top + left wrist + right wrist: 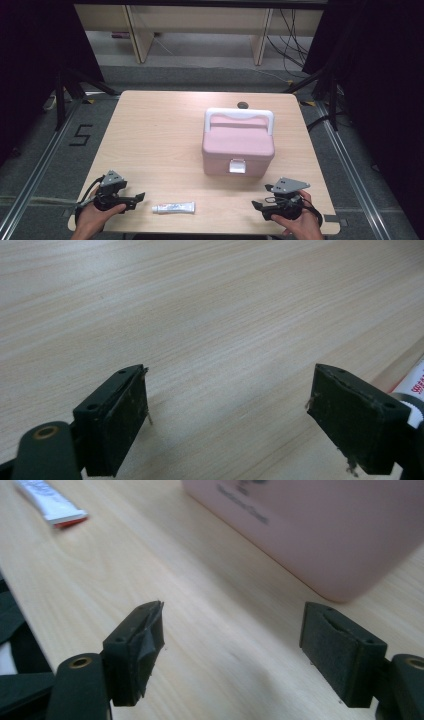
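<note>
A pink box (238, 145) with a white handle and a white front latch stands lid down, right of the table's middle; its pink wall (320, 530) rises beyond my right jaws. A white toothpaste tube (173, 207) lies near the front edge, between my two grippers. My left gripper (140, 197) rests at the front left, jaws wide open and empty, pointing right toward the tube (412, 390). At the front right my right gripper (256, 205) is open and empty, pointing left, with the tube (50, 502) farther off.
The light wooden table (160, 135) has a small dark round fitting (242, 105) at its far edge. Black stands and cables sit on the floor around it, and a shelf unit stands behind.
</note>
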`<state>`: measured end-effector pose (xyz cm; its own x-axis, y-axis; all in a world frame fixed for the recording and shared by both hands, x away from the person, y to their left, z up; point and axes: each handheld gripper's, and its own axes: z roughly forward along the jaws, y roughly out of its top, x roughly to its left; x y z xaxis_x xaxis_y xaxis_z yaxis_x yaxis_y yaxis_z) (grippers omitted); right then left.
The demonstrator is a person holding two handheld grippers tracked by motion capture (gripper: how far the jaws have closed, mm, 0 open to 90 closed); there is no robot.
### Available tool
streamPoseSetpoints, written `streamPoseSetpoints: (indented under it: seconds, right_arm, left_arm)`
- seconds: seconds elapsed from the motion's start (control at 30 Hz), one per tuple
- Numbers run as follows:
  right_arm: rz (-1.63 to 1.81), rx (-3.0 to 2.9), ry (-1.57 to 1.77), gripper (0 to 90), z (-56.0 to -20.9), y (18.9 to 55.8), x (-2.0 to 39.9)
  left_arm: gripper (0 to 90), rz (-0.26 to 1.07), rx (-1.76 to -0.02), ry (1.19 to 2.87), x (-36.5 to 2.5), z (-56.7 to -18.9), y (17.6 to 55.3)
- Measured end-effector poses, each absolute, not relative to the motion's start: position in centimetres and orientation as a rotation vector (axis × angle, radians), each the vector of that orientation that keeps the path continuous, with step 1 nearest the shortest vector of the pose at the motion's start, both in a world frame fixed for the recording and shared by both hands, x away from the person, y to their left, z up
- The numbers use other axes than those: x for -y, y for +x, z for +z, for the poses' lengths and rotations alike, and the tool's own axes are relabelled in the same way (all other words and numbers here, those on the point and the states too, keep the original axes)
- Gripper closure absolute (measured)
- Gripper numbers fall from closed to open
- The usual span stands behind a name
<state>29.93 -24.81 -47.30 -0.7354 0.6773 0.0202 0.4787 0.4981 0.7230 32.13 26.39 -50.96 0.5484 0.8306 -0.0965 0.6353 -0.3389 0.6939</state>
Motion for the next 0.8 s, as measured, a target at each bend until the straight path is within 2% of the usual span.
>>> streamPoseSetpoints:
  seconds: [0.33, 0.43, 0.8]
  right_arm:
    - [1.046, -2.619, 0.751, 31.2, -46.0, 29.5, 20.1]
    - [1.013, -2.68, 0.65, 39.1, -45.6, 29.6, 18.2]
    - [0.859, -2.855, 0.402, 44.2, -43.9, 31.0, 10.1]
  left_arm:
    - [15.1, 0.355, -1.168, 2.094, -26.3, -50.9, 32.2]
    - [15.1, 0.361, -1.171, 2.095, -26.5, -50.9, 32.2]
    - [15.1, 0.365, -1.177, 2.087, -26.5, -50.9, 32.2]
